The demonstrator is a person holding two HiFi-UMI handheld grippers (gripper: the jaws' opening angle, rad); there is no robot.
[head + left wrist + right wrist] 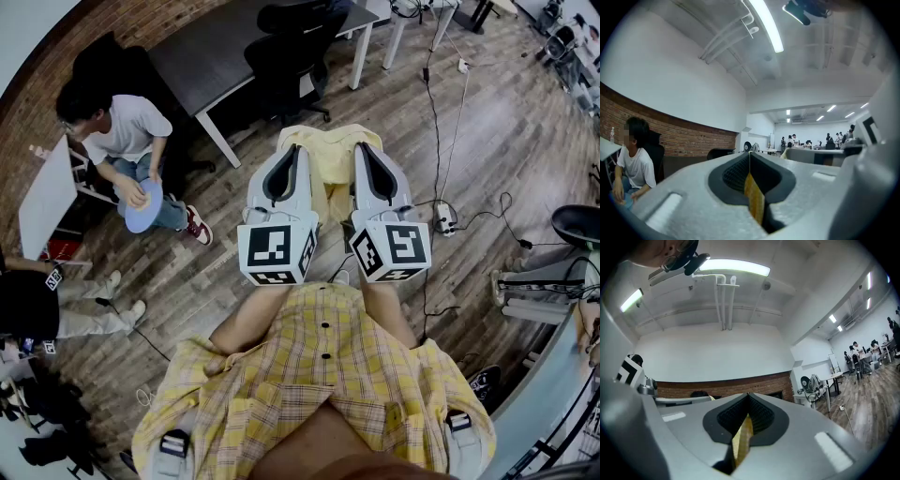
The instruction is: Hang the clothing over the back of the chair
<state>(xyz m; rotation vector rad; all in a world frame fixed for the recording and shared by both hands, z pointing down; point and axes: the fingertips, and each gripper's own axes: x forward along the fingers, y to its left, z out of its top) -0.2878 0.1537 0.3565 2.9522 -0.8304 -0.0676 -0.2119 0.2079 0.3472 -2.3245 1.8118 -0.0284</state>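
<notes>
A pale yellow piece of clothing point(328, 159) hangs between my two grippers, held up in front of me above the wooden floor. My left gripper point(287, 155) is shut on its left part; a strip of the yellow cloth point(753, 199) shows pinched between the closed jaws. My right gripper point(367, 152) is shut on its right part, with another fold of yellow cloth point(740, 442) squeezed between its jaws. Both grippers point upward, toward the ceiling. A black office chair point(291, 58) stands beyond the clothing, by a dark desk point(211, 52).
A seated person point(127, 141) in a white shirt is at the left, another person point(42, 305) lower left. Cables and a power strip point(442, 220) lie on the floor to the right. A white-legged table point(412, 23) stands at the back.
</notes>
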